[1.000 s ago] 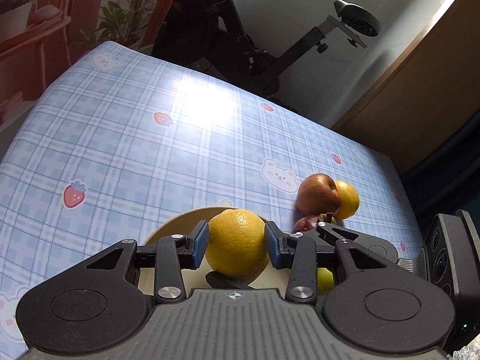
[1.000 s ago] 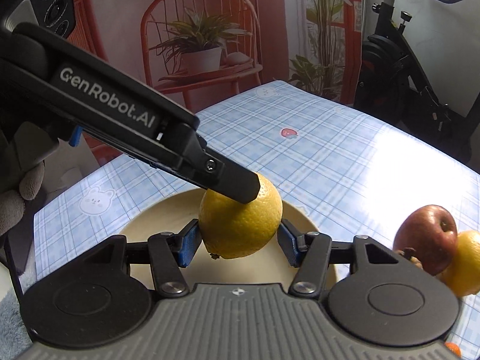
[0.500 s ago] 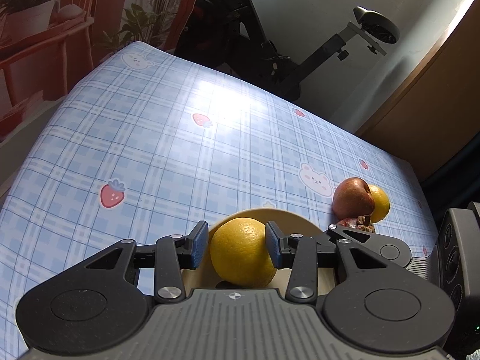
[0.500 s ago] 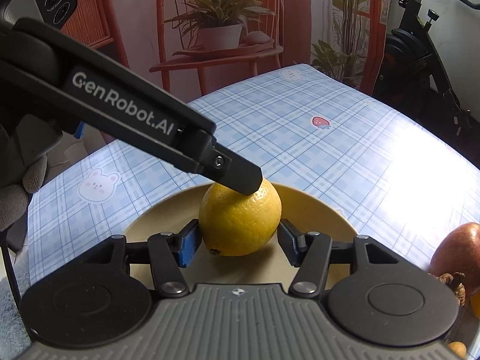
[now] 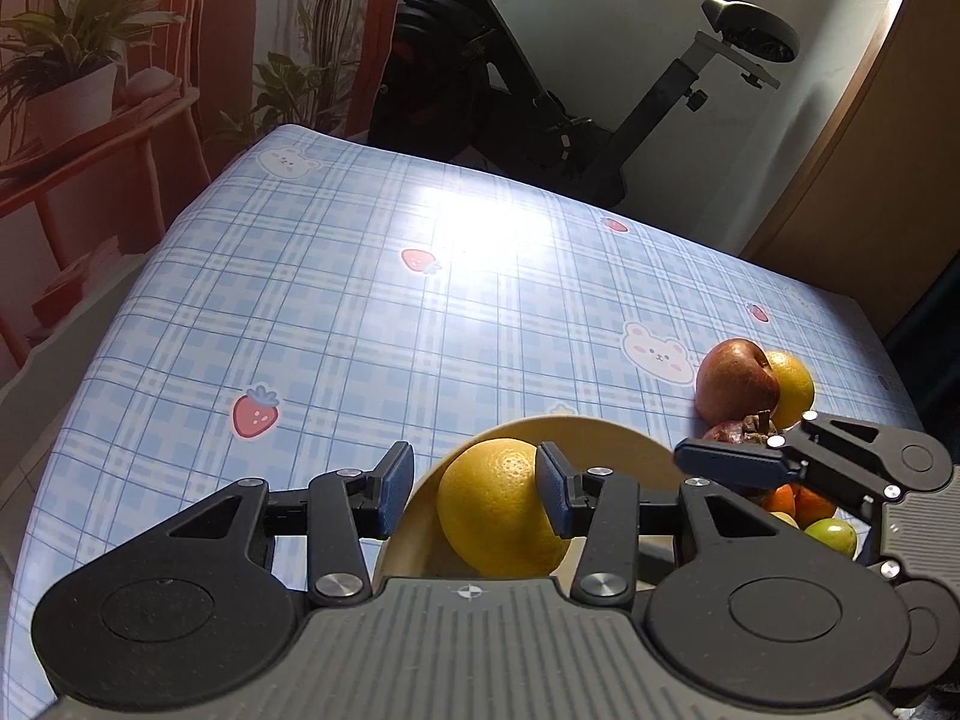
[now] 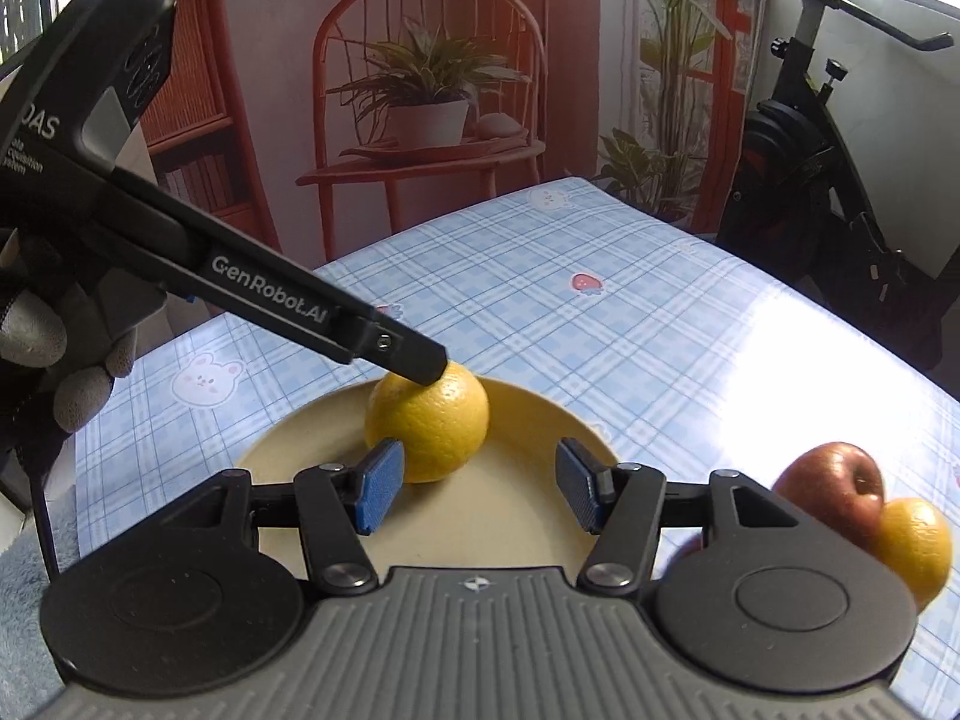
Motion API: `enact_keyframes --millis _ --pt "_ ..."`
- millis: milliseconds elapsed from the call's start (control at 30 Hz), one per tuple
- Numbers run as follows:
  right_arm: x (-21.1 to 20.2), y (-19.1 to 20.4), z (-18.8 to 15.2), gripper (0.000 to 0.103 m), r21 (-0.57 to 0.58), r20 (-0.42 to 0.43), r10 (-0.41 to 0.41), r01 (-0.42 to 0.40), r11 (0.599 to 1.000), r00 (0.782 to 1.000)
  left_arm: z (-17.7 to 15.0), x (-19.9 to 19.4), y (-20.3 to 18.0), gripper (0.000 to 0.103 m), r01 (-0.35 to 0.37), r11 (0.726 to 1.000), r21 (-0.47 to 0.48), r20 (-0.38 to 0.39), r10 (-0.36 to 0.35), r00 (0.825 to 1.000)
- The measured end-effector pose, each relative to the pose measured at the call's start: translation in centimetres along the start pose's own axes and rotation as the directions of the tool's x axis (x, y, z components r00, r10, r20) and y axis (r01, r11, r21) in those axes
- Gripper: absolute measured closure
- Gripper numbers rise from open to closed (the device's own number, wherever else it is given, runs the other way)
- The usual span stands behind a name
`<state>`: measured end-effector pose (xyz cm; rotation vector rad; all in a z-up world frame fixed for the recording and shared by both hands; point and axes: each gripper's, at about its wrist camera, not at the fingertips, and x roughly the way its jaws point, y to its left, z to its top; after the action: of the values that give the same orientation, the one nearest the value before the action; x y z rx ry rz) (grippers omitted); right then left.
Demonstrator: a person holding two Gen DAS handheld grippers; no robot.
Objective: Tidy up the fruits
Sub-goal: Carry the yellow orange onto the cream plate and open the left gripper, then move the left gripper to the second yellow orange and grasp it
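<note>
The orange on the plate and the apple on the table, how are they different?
The orange is yellow-orange with bumpy skin; the apple is dark red and smooth. The orange sits on the plate, alone; the apple rests on the tablecloth, against another orange. A left gripper finger touches the orange; nothing grips the apple. Both are round fruits.

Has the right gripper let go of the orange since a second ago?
Yes. The right gripper fingers have spread off the round orange, which now rests on the beige plate.
</note>
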<state>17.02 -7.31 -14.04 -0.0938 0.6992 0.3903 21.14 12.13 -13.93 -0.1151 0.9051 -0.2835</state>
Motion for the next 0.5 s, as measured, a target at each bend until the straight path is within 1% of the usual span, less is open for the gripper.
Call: enact_keyframes --millis 67,200,367,500 --pt "-1.6 -1.5 -0.6 0.043 0.026 0.028 -0.038 0.038 0.999 0.999 0.1 0.0 -0.2 0.055 -0.011 1.0 0.004 -0.001 0.011 1.0" --pt "-4.8 -5.1 -2.2 0.043 0.107 0.073 -0.123 0.115 0.988 0.99 0.1 0.0 -0.6 0.055 -0.028 1.0 0.006 -0.004 0.028 1.0" --pt "-7.4 -9.0 -4.1 0.043 0.195 0.086 -0.209 0.19 0.962 0.974 0.5 0.0 -1.4 0.057 -0.06 0.998 -0.024 -0.002 0.06 0.998" --pt "-8.9 -11.9 -5.9 0.043 0.242 0.089 -0.256 0.228 0.943 0.963 1.4 -0.4 -3.1 0.057 -0.065 0.998 -0.016 0.038 0.065 0.997"
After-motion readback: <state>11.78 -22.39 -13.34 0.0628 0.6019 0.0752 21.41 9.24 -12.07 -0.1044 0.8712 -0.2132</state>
